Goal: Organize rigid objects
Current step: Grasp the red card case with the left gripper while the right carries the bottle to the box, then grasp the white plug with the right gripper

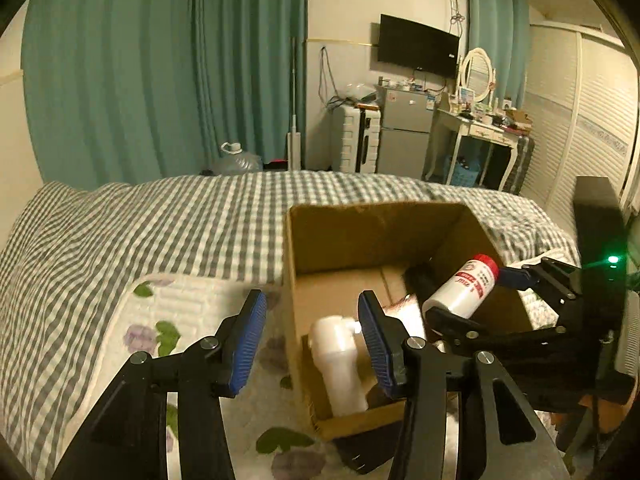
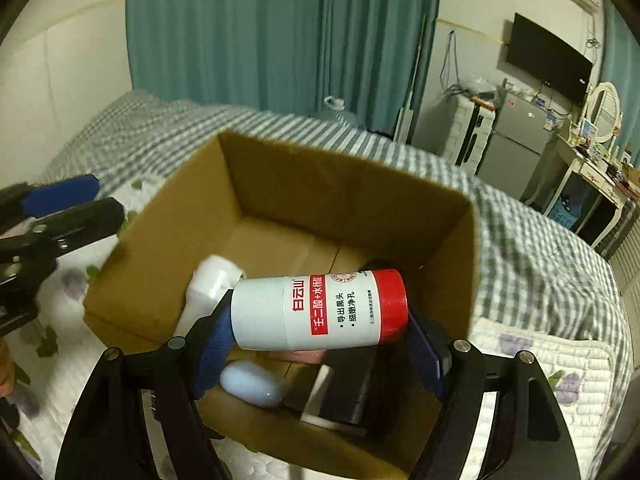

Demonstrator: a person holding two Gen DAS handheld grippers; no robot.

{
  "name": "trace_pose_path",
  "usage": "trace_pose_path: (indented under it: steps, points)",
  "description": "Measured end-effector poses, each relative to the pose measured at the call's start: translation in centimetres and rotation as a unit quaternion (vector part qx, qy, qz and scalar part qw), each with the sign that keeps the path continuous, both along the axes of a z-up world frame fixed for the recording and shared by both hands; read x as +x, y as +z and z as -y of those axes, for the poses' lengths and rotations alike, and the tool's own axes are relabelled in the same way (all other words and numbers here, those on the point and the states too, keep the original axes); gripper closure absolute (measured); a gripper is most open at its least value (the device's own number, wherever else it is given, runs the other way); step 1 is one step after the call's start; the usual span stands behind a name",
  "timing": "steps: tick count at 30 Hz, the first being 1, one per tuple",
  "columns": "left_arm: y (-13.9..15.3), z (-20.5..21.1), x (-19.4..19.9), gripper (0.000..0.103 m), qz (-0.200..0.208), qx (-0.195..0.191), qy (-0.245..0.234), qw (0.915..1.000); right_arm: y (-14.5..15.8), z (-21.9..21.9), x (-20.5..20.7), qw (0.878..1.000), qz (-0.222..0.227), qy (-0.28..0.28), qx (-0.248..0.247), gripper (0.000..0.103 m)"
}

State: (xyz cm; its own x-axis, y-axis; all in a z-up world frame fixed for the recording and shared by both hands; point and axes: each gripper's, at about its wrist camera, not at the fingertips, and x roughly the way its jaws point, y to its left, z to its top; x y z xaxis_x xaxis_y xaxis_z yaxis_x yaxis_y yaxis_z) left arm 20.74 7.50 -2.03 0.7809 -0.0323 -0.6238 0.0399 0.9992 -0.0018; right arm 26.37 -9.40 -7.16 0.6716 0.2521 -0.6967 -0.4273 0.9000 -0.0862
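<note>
An open cardboard box (image 2: 352,184) stands on the bed; it also shows in the left wrist view (image 1: 360,236). My right gripper (image 2: 320,332) is shut on a white canister with a red cap (image 2: 320,308), held sideways over the box; it shows in the left wrist view (image 1: 464,284) too. Inside the box lie a white spray bottle (image 1: 340,364), a pale oval object (image 2: 252,384) and a dark box-like item (image 2: 344,392). My left gripper (image 1: 312,340) is open and empty, at the box's left wall.
The bed has a grey checked blanket (image 1: 160,224) and a floral quilt (image 1: 152,344). Behind are teal curtains (image 1: 160,60), a water jug (image 1: 236,160), a suitcase (image 1: 354,140), a small fridge (image 1: 404,132) and a dressing table (image 1: 476,128).
</note>
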Motion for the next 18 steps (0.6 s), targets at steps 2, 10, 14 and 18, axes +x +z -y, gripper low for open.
trace_pose_path:
  steps: [2,10,14,18]
  points:
    - [-0.4,-0.2,-0.3,0.052,-0.004,-0.001,0.001,1.0000,-0.7,-0.3,0.3,1.000,-0.005,-0.001,-0.004,0.026]
    - [-1.3,0.9,-0.4,0.052,-0.012,0.006,-0.010,0.9999,-0.6,0.2,-0.1,1.000,0.001,-0.011,0.007,0.014]
    - [-1.4,1.1,-0.8,0.049,-0.012,0.011,-0.006,0.9999,1.4,1.5,-1.7,0.999,0.036,-0.027,0.025,0.010]
    - [-1.1,0.9,-1.6,0.047,-0.005,0.005,-0.005,1.0000,2.8,3.2,-4.1,0.996,0.061,-0.041,0.049,0.004]
